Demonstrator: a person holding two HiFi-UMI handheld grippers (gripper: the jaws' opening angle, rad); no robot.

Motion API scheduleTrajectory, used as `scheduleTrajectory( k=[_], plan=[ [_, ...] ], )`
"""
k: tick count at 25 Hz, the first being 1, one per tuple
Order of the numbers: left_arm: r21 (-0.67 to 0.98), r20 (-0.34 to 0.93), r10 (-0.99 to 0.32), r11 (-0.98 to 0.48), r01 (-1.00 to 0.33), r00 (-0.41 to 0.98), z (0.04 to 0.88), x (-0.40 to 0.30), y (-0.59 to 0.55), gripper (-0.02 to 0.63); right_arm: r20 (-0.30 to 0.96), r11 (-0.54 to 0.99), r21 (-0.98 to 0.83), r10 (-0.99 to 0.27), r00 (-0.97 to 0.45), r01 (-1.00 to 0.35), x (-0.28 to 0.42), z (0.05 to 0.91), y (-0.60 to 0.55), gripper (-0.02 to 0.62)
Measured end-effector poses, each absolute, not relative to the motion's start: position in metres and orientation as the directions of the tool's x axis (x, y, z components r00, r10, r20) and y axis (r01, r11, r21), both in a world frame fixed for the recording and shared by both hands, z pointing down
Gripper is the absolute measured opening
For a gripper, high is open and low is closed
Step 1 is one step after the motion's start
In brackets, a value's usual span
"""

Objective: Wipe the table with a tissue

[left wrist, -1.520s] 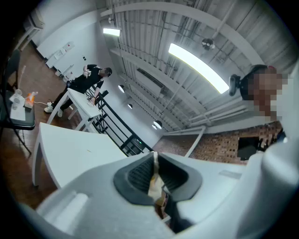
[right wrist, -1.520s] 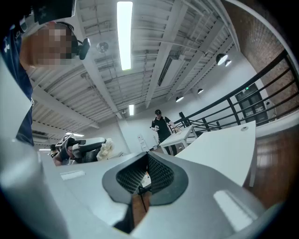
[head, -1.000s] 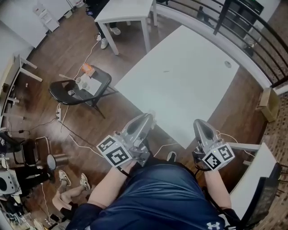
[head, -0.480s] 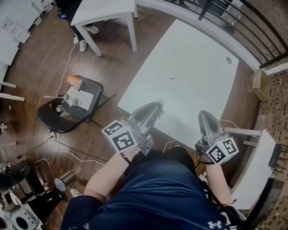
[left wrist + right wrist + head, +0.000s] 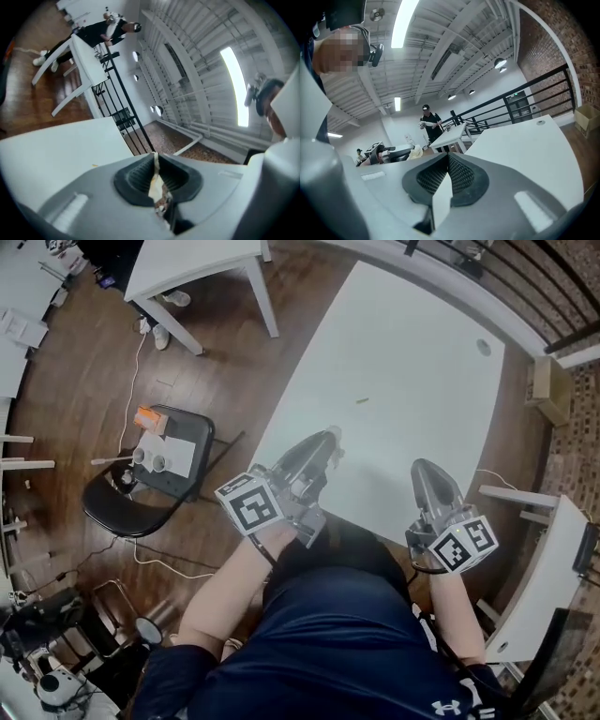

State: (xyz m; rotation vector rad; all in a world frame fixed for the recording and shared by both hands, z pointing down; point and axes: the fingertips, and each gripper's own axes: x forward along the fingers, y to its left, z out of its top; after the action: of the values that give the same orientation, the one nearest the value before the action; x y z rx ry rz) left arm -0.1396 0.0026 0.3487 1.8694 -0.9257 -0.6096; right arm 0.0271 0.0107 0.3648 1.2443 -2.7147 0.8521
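If tissue (image 5: 155,183), left tool (image 5: 328,438) pinches it.

black chair (image 5: 111,510) on wood floor (image 5: 75,362), paper (image 5: 173,454) and two cups (image 5: 157,462) on its seat, orange box (image 5: 147,418) at its edge, white cable (image 5: 131,381) nearby, small white table (image 5: 187,263), cardboard box (image 5: 547,390), black railing (image 5: 534,282), standing person (image 5: 429,123) far off

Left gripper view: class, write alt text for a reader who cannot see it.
The left gripper is shut on a thin strip of tissue, pinched between its fingers. Beyond lies a white table, with a black railing behind it.
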Motion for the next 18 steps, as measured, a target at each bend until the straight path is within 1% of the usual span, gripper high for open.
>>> scheduleTrajectory(
  k=[3, 4, 5, 6, 9, 12, 14, 16, 18],
  plan=[
    [0.972, -0.119, -0.840, -0.208, -0.111, 0.529, 0.351, -0.154, -0.015, 0.025, 0.238, 0.527, -0.503, -0.677, -0.696, -0.685, 0.023, 0.375, -0.003, 0.005],
    [0.979, -0.133, -0.857, -0.191, -0.066, 0.499, 0.352, -0.160, -0.022, 0.025, 0.232, 0.531, -0.510, -0.673, -0.703, -0.677, 0.022, 0.376, -0.008, 0.005],
    [0.983, -0.131, -0.870, -0.177, -0.052, 0.476, 0.355, -0.165, -0.028, 0.025, 0.226, 0.534, -0.516, -0.669, -0.707, -0.670, 0.023, 0.377, -0.012, 0.005],
    [0.984, -0.114, -0.878, -0.163, -0.066, 0.464, 0.360, -0.168, -0.035, 0.025, 0.221, 0.533, -0.523, -0.669, -0.710, -0.665, 0.024, 0.379, -0.017, 0.005],
    [0.974, -0.019, -0.882, -0.122, -0.189, 0.471, 0.387, -0.170, -0.058, 0.025, 0.221, 0.511, -0.546, -0.676, -0.703, -0.663, 0.033, 0.389, -0.032, 0.005],
    [0.923, 0.108, -0.870, -0.093, -0.375, 0.482, 0.420, -0.168, -0.077, 0.025, 0.229, 0.492, -0.559, -0.682, -0.694, -0.668, 0.043, 0.400, -0.045, 0.005],
    [0.832, 0.228, -0.856, -0.076, -0.550, 0.463, 0.449, -0.169, -0.083, 0.025, 0.234, 0.482, -0.561, -0.688, -0.688, -0.673, 0.050, 0.406, -0.050, 0.004],
    [0.695, 0.344, -0.839, -0.074, -0.715, 0.421, 0.474, -0.171, -0.089, 0.025, 0.241, 0.475, -0.559, -0.691, -0.682, -0.679, 0.056, 0.411, -0.054, 0.004],
    [0.576, 0.425, -0.817, -0.088, -0.812, 0.390, 0.495, -0.168, -0.095, 0.025, 0.250, 0.472, -0.555, -0.690, -0.679, -0.684, 0.057, 0.416, -0.060, 0.005]
  ],
)
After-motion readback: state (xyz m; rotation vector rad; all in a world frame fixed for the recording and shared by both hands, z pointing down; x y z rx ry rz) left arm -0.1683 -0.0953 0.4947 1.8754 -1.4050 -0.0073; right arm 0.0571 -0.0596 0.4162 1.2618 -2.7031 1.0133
